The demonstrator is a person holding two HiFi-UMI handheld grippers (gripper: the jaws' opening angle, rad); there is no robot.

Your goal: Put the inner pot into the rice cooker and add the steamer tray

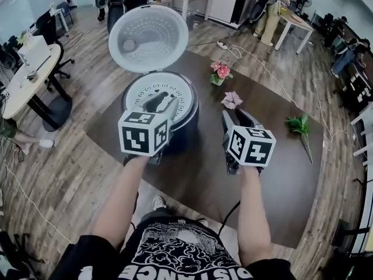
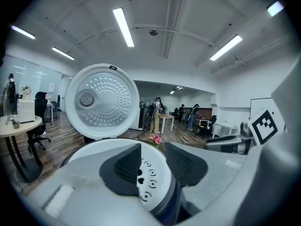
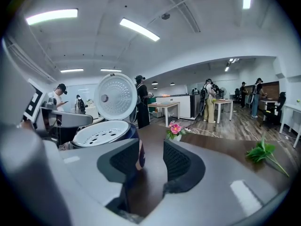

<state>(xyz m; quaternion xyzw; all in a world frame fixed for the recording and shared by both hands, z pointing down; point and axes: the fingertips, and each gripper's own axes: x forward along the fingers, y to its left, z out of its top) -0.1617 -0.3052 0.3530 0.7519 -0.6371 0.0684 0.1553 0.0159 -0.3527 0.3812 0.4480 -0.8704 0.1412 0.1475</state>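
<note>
The dark blue rice cooker (image 1: 185, 127) stands on the brown table with its round white lid (image 1: 148, 38) raised upright behind it. A white perforated steamer tray (image 1: 175, 89) lies in its mouth; the inner pot is hidden beneath it. My left gripper (image 1: 161, 105) hovers over the cooker's near rim, jaws apart, nothing between them; the tray (image 2: 149, 180) shows through the gap. My right gripper (image 1: 236, 120) is to the right of the cooker, over bare table, open and empty. From it the cooker (image 3: 135, 136), tray (image 3: 99, 133) and lid (image 3: 117, 97) lie to the left.
A small pot of pink flowers (image 1: 220, 72), a loose pink flower (image 1: 232, 100) and a green leafy sprig (image 1: 300, 125) lie on the table (image 1: 280, 179) right of the cooker. A round white table (image 1: 20, 89) and office chairs stand at the left. People stand far back.
</note>
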